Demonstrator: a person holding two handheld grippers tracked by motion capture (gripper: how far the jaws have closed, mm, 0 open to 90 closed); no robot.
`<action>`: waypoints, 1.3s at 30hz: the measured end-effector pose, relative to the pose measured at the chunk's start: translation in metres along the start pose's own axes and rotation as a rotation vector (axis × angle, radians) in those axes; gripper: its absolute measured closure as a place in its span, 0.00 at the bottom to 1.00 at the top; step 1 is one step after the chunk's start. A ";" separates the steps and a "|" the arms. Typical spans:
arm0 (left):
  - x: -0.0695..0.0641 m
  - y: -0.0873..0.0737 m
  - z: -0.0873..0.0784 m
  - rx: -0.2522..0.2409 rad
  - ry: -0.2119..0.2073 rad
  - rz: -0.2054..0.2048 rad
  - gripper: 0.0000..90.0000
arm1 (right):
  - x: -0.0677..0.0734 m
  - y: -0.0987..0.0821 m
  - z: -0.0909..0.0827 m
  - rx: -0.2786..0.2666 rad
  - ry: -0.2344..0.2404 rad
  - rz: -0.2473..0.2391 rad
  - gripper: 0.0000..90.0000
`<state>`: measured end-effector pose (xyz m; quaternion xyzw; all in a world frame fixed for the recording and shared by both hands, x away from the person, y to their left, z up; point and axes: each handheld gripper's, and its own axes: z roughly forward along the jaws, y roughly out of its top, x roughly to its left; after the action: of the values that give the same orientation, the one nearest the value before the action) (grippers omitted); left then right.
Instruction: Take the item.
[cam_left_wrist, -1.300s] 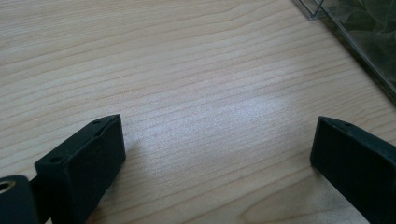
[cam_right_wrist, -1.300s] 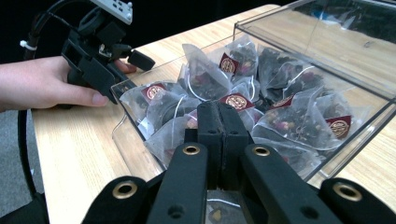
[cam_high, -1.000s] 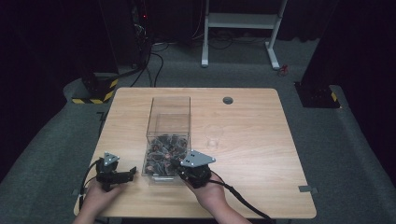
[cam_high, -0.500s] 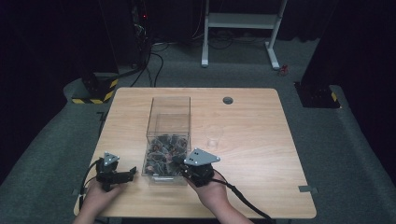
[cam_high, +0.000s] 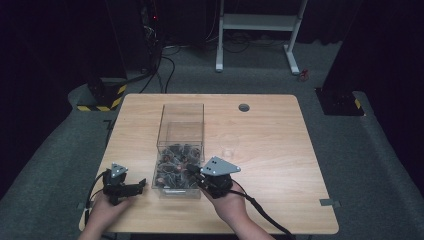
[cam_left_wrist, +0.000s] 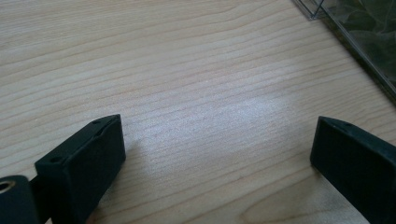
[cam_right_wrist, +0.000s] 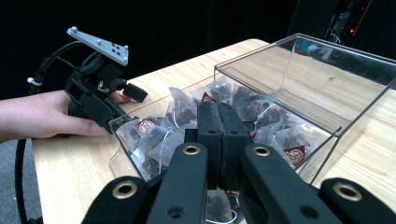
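Dark room, wooden tabletop (cam_high: 280, 150); right gripper (cam_right_wrist: 219, 126) pressed together over tea bags (cam_right_wrist: 187, 126) in clear box (cam_high: 181, 125), maybe pinching nothing; left gripper (cam_left_wrist: 219, 154) spread, idle; risk: lifting empty, snagging strings.

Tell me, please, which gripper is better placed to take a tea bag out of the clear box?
The right gripper: it hangs over the tea bags in the clear box, jaws shut. The left gripper rests open on the table beside it.

Right gripper (cam_high: 196, 172) reaches into clear box (cam_high: 181, 131).
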<state>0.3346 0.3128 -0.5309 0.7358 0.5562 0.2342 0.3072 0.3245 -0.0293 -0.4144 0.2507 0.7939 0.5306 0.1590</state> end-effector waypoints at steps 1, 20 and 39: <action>0.000 0.000 0.000 0.000 0.000 0.000 0.04 | -0.001 0.001 -0.001 -0.003 0.000 -0.004 1.00; 0.000 0.000 0.000 0.000 0.000 0.001 0.04 | -0.003 0.007 -0.006 -0.026 -0.011 -0.008 1.00; 0.000 0.000 0.000 0.000 0.000 -0.001 0.04 | -0.017 0.002 -0.022 -0.034 -0.060 0.007 1.00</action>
<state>0.3346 0.3127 -0.5309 0.7356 0.5564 0.2342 0.3074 0.3279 -0.0548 -0.4043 0.2664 0.7788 0.5369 0.1852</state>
